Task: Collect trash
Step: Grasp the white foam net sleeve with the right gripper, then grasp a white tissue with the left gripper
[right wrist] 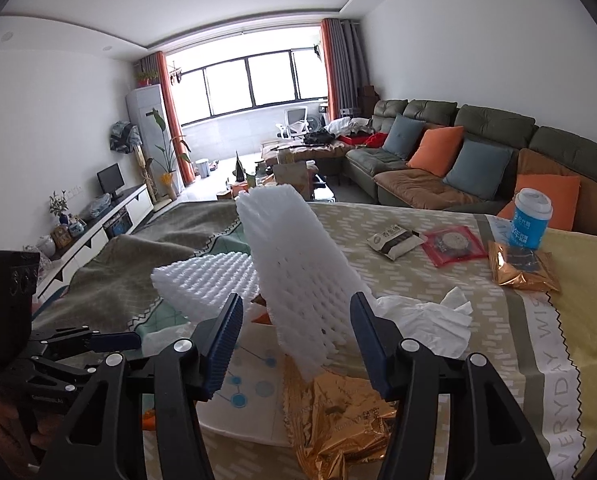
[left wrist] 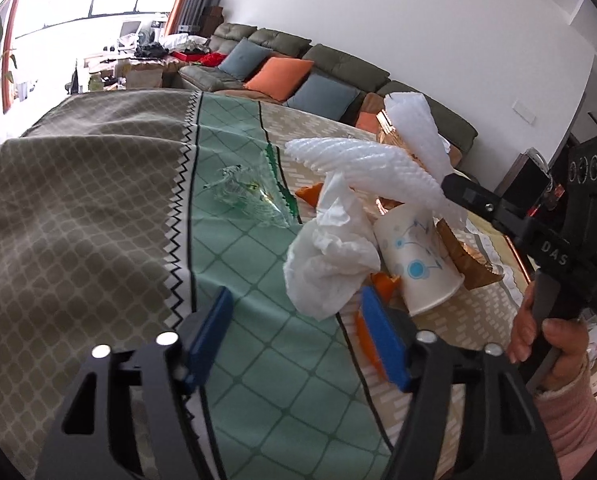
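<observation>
Both tools spread open, gripping nothing: left tool (left wrist: 294, 340) just beside crumpled tissue (left wrist: 330, 260), right tool (right wrist: 296, 344) flanking foam fruit net (right wrist: 298, 276).

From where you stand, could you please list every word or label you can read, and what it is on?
"DAS": on the right gripper body.
"EVERYDAY WIS", cut off: along the tablecloth border.
Blue cup: print too blurred.
Dark packet, red packet, gold bag: print too small.

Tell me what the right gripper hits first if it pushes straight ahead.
Likely the white foam fruit net, standing tilted between the open right gripper fingers. The gold foil wrapper lies lower; depth is uncertain.
</observation>
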`<state>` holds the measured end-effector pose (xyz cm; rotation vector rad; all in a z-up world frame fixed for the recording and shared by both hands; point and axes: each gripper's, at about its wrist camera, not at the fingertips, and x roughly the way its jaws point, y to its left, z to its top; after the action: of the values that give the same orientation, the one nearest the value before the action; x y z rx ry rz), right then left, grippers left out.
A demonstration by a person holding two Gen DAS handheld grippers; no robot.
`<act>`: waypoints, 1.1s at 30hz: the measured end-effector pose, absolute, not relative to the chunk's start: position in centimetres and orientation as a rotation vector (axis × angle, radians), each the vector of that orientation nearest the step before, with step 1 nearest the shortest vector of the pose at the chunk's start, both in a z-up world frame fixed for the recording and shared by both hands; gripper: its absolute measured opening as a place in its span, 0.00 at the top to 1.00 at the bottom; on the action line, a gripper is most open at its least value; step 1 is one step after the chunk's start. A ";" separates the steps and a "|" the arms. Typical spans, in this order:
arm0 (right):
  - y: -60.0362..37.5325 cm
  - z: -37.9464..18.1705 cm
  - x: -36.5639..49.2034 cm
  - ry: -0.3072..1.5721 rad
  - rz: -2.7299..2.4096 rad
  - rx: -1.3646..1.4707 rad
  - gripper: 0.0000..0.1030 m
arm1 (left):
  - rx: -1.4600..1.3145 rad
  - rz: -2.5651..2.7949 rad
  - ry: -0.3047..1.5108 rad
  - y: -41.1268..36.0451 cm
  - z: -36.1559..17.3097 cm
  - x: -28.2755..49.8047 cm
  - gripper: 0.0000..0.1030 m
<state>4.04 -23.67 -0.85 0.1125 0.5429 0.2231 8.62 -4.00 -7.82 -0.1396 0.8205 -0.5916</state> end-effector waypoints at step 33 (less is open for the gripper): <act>-22.9 3.9 1.4 0.426 0.337 0.139 0.90 | -0.139 -0.659 0.601 -0.5 -2.3 3.4 0.94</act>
<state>1.37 -22.94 3.87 0.1387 0.4261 0.3370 3.45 -0.51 -2.32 -0.1388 0.6014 -0.6588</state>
